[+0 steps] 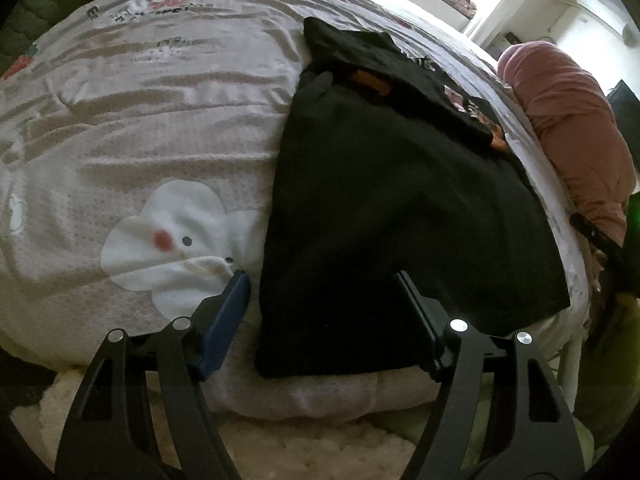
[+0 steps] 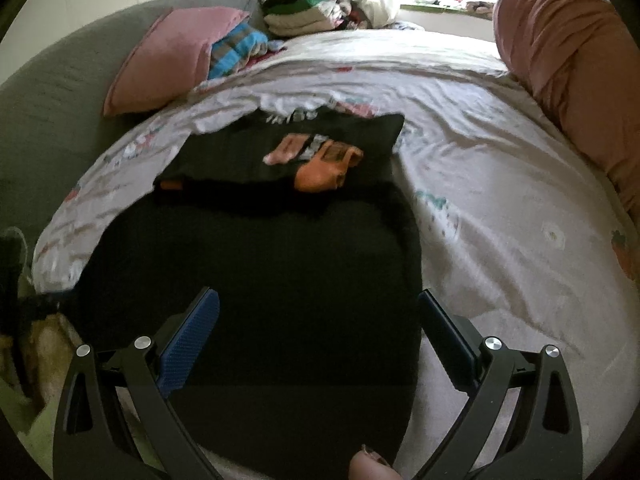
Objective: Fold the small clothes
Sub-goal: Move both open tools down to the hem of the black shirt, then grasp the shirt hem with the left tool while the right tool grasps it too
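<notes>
Black cotton garment with an orange print [image 1: 384,208], partly folded, lies flat on the pale printed bedsheet [image 1: 140,120], while the left gripper [image 1: 320,284] and right gripper [image 2: 318,300] hover over its near edge, both spread wide and empty.

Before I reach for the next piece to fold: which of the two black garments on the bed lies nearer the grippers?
The plain black garment, spread right under the open right gripper; the printed black garment with orange graphics lies beyond it.
</notes>
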A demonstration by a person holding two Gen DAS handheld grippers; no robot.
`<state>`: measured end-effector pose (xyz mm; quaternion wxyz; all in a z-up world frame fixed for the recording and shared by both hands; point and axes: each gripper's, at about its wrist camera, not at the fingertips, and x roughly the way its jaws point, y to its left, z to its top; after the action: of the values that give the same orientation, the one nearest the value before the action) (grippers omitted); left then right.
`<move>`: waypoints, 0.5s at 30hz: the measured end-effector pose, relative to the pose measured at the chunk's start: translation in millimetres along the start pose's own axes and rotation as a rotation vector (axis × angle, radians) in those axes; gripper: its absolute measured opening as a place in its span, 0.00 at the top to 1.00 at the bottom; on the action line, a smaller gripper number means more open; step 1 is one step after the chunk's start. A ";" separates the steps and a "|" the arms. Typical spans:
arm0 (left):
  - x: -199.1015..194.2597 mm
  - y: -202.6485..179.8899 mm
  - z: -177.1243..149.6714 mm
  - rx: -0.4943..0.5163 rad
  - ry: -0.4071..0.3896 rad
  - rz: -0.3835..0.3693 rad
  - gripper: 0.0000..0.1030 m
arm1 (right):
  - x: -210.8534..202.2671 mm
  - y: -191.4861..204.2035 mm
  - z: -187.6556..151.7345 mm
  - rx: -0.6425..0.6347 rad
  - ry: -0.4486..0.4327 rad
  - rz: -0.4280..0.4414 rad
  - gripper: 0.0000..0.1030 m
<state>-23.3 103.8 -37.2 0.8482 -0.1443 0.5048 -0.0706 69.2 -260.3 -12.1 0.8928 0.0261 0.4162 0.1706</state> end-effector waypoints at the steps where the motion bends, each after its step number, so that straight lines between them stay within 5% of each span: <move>1: -0.1 0.3 -0.6 -0.001 -0.001 0.002 0.39 | 0.4 0.8 -2.8 -0.005 0.012 0.000 0.04; 8: -1.9 8.4 -0.7 -0.022 -0.009 -0.022 0.68 | -5.2 -3.5 -22.1 -0.016 0.095 0.052 0.05; 13: -1.1 14.4 -0.8 -0.041 -0.009 -0.035 0.73 | -15.4 -9.2 -33.6 -0.025 0.140 0.077 0.05; 15: -0.9 14.0 -1.0 -0.040 -0.010 -0.033 0.73 | -20.1 -10.4 -40.6 -0.039 0.158 0.075 0.20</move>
<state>-24.9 117.1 -41.3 0.8464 -0.1697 0.4994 -0.0737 29.7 -280.6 -25.7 0.8504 0.0109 0.4808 0.2135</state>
